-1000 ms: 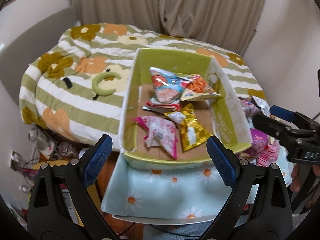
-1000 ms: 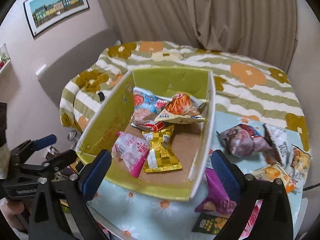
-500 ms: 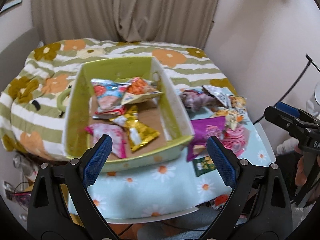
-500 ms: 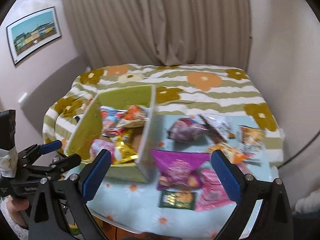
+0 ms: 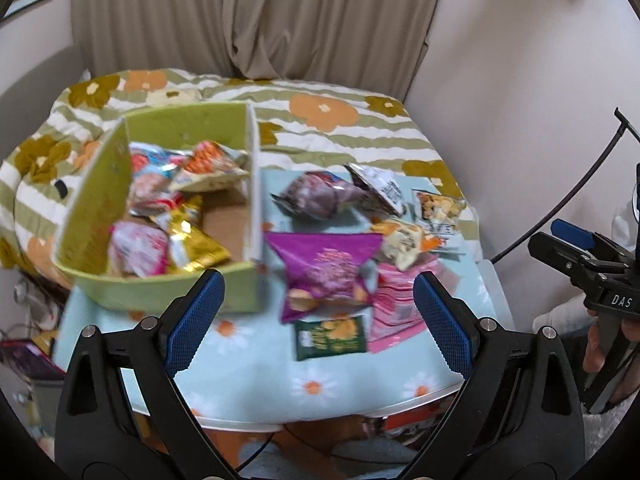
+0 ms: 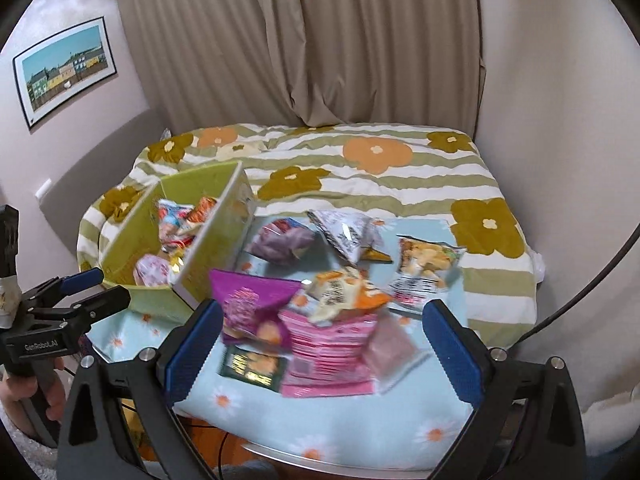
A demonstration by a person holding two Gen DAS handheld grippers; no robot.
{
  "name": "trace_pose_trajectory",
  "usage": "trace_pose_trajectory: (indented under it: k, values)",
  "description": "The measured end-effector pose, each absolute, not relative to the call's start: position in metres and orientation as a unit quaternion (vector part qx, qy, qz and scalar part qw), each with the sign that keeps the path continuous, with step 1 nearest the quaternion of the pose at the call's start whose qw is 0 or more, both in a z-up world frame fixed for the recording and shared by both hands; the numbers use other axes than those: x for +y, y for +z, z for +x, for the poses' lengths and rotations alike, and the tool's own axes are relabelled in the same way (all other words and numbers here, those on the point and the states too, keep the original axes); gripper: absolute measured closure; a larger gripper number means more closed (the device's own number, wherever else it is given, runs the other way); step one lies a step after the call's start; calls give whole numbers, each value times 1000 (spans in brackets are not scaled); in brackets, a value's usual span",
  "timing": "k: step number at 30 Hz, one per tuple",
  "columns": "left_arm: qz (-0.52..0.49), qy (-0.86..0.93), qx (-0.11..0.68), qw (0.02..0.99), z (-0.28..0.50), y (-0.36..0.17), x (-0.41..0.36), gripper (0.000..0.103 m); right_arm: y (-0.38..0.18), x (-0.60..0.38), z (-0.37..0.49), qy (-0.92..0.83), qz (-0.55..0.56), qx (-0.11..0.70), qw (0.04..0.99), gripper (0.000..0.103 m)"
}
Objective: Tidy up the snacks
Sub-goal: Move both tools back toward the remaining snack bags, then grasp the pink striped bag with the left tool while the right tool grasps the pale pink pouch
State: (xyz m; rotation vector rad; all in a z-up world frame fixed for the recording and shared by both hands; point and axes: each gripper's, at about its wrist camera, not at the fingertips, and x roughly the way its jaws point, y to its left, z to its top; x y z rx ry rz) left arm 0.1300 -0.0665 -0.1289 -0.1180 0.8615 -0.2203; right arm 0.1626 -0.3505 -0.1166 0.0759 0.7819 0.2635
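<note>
Ahead of right gripper (image 6: 320,344), jaws wide apart, empty: glossy pink flat snack packet (image 6: 328,356) on daisy-print cloth, long axis roughly away from cam. Left gripper (image 5: 316,316) also spread, empty, nearer green cardboard box (image 5: 100,208). Right closer → likely picks.

Beige curtain (image 6: 304,40) ahead, pale walls (image 6: 540,100) both sides, framed picture (image 6: 64,70) upper left, floral striped bed (image 6: 376,168) beyond table (image 6: 320,432).

boxes: 1 (image 5: 96,216) | snack packs in box: 4 (image 5: 192,240) | snack packs on table: 7 (image 5: 328,268) | grippers: 2 (image 5: 316,312)
</note>
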Motion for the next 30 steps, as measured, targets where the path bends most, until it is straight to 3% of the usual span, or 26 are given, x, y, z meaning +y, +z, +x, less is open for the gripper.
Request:
trace_pose_trajectory:
  k: [14, 30]
  values:
    - [-78, -78, 461, 880, 135, -195, -168, 8, -188, -413, 197, 204, -41, 403, 891, 3]
    - [-68, -89, 527, 842, 191, -285, -221, 8, -269, -420, 215, 226, -122, 441, 860, 4]
